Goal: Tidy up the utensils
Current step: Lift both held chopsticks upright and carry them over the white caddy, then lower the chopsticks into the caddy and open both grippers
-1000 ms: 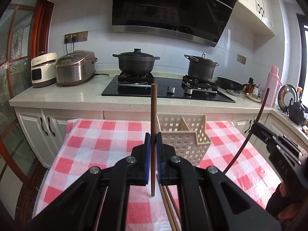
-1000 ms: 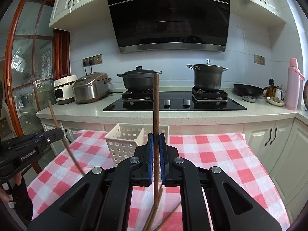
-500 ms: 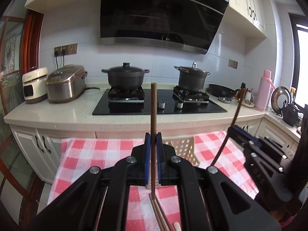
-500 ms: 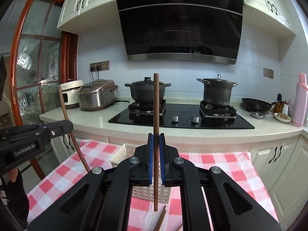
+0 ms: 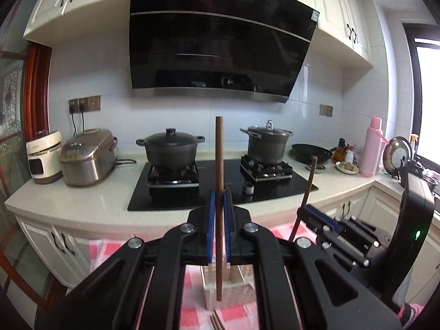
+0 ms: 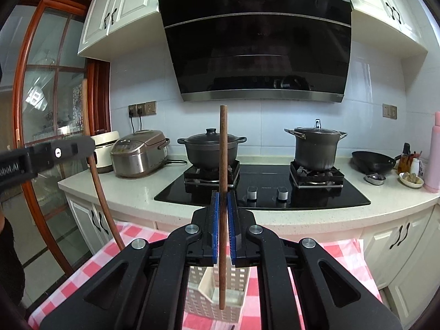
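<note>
My left gripper (image 5: 219,209) is shut on a dark wooden chopstick (image 5: 219,159) held upright, its lower tip hanging over the white slotted utensil basket (image 5: 220,297). My right gripper (image 6: 223,211) is shut on a second upright chopstick (image 6: 223,151), its lower end above the same basket (image 6: 217,302). In the left wrist view the right gripper (image 5: 310,214) appears at the right with its chopstick (image 5: 309,181). In the right wrist view the left gripper (image 6: 85,144) shows at the left with its chopstick (image 6: 100,195). More chopsticks (image 5: 216,321) lie on the checked cloth.
The table carries a red-and-white checked cloth (image 6: 90,269). Behind it runs a counter (image 6: 132,192) with a black hob, two pots (image 6: 211,148), rice cookers (image 6: 140,152), a pan (image 6: 372,161) and a pink flask (image 5: 371,148). A range hood hangs above.
Both grippers have risen with their chopsticks. The basket and cloth have sunk low in both views, and the right gripper now sits closer beside the left one.
</note>
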The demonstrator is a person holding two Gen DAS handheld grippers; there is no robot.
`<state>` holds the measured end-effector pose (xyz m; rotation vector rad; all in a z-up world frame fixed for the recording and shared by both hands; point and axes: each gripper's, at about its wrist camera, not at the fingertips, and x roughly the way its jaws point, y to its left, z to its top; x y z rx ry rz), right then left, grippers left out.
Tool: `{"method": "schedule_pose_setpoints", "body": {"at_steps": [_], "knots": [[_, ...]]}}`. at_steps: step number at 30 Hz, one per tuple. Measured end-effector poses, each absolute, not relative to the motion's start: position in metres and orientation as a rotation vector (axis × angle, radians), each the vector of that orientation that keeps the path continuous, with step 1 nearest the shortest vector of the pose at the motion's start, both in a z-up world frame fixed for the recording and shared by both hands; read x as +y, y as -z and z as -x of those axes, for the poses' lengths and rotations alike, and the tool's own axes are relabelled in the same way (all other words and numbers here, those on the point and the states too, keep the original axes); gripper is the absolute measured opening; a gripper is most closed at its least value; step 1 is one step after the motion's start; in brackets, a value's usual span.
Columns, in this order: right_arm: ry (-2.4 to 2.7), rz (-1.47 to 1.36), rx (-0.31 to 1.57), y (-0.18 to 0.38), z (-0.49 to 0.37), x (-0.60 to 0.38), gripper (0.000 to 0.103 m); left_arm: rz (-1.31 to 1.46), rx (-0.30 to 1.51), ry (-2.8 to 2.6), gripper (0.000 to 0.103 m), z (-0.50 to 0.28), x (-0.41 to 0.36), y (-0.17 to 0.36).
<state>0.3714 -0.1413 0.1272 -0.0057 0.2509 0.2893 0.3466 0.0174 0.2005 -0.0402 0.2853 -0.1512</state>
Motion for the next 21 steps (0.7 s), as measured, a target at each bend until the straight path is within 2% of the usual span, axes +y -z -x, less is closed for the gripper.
{"method": "schedule_pose_setpoints", "body": {"at_steps": [7,21], "knots": [[-0.284,0.02,0.298,-0.109,-0.404,-0.135,0.008,0.06,0.303,0.138,0.006,-0.394,0.01,-0.193],[-0.33,-0.049,0.507,-0.051,-0.436,-0.135,0.008,0.098,0.542,0.18,0.006,-0.448,0.017,-0.104]]}}
